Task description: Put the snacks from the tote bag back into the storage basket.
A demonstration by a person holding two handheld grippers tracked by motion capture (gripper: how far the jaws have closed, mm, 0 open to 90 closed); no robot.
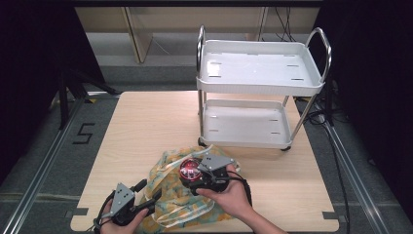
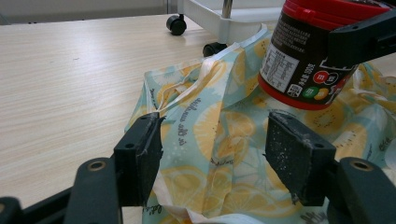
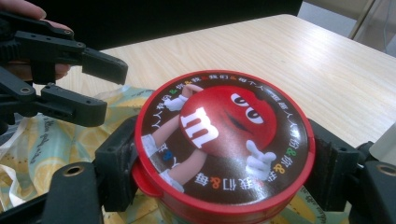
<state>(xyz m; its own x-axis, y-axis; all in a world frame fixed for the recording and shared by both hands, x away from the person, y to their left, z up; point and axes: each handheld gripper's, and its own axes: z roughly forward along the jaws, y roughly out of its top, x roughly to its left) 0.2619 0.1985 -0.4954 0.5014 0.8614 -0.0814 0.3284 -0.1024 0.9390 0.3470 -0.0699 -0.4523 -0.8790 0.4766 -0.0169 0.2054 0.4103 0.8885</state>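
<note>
Red-lidded, the candy jar [image 3: 224, 144] sits clamped at its lid between the jaws of my right gripper [image 3: 224, 163], lifted just above the fruit-print bag [image 1: 182, 195]; my right gripper view shows the printed lid, while my left gripper view shows the jar's label. My left gripper [image 2: 215, 154] stands wide apart over the bag, holding nothing. Beyond the bag, a white cart [image 1: 260, 83] occupies the far side of the wooden table [image 1: 146, 126].

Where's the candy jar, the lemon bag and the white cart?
candy jar [image 3: 224, 140], right gripper view, on its red lid.
lemon bag [image 2: 219, 135], left gripper view, on its printed side.
white cart [image 1: 260, 66], high view, on its top shelf.
</note>
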